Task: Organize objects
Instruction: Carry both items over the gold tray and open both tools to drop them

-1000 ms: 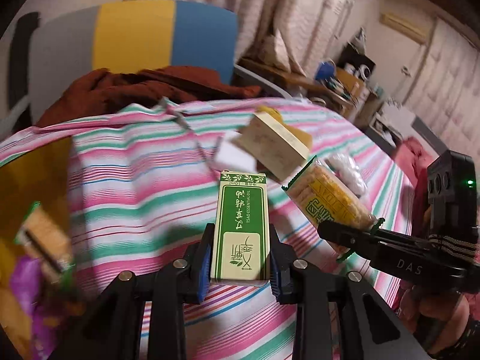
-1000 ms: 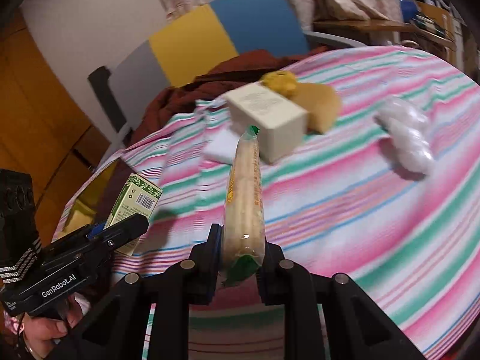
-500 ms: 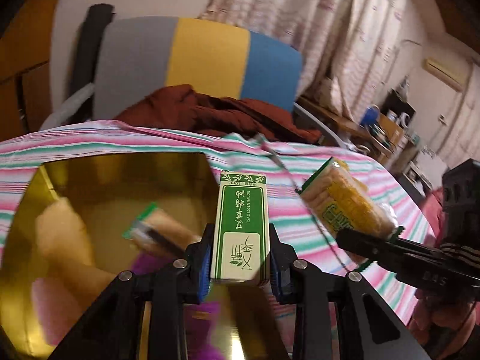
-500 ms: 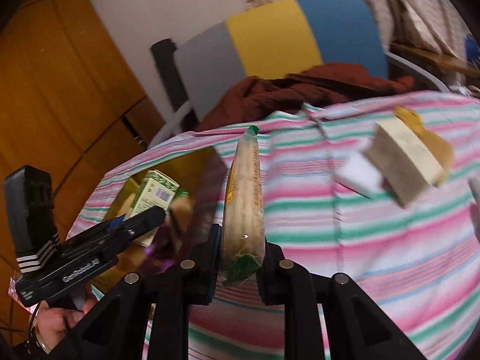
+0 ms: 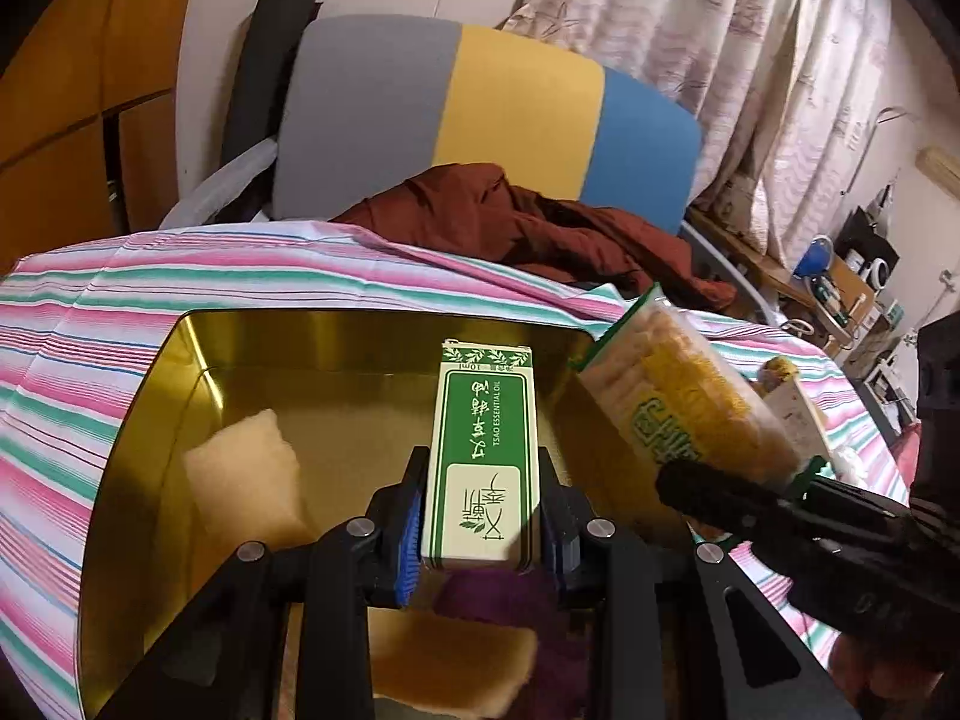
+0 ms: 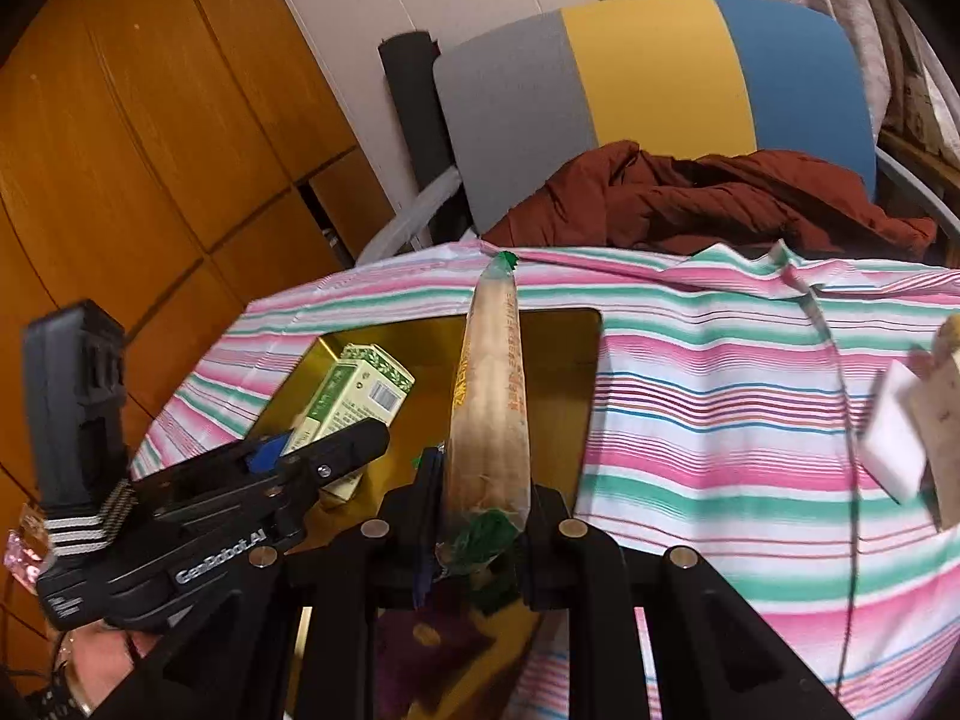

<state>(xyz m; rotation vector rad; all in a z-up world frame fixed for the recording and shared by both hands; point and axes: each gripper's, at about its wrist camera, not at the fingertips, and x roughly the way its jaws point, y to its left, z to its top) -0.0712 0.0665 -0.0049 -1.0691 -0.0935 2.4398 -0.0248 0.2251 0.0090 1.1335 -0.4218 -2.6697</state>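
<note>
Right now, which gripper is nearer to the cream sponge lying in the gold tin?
Left. The left gripper, shut on the green essential oil box, hangs over the gold tin just right of the cream sponge. The right gripper, holding the cracker pack, sits farther right near the tin's edge.

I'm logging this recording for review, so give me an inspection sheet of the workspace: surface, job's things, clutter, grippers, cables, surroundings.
Surface: table under a striped cloth.
Job's things: gold tin on the cloth, holding a beige pad and a purple item; green box and cracker pack held above it.
Clutter: white block and a tan box on the cloth, blurred.
Grippers: left gripper shut on the green box; right gripper shut on the cracker pack.
Cables: thin dark cord across the cloth.
Surroundings: chair with a brown jacket, curtain, wooden panels.
</note>
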